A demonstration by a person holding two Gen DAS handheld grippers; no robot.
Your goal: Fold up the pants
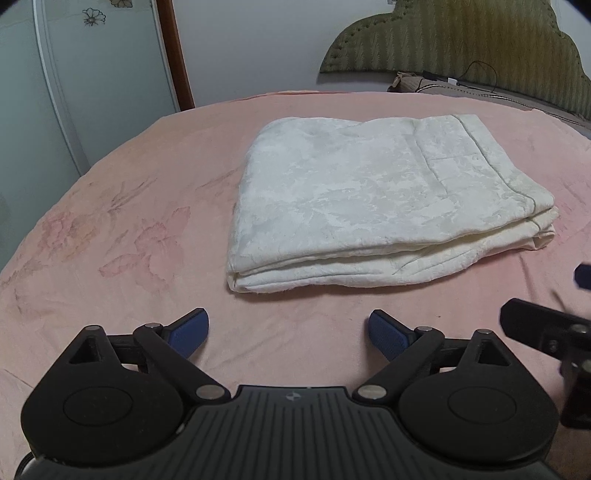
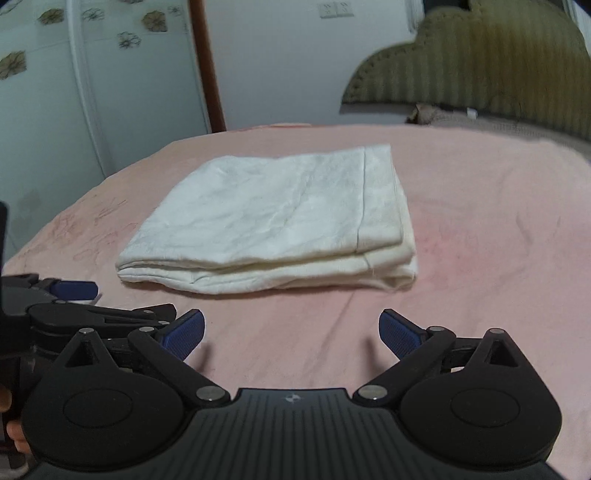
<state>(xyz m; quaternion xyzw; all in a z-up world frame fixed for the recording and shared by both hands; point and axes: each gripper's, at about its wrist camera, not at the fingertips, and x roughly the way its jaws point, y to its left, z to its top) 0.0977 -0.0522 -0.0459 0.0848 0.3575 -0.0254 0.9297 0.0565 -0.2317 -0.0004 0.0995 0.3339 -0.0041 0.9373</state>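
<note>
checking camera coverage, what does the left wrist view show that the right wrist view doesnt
Only the left wrist view shows a black cable trailing over the bedding under the headboard, and the stitched panel on top of the pants.

Only the right wrist view shows white wall switches, brown flower prints on the pale door, and a bit of the person's hand.

Both show the folded cream-white pants lying flat on the pink floral bedsheet, the olive padded headboard, and the open, empty left gripper and right gripper.

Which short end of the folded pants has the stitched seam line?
The right-hand end of the white folded pants, toward the headboard; a seam runs along it. The left end is a plain rounded fold.
</note>
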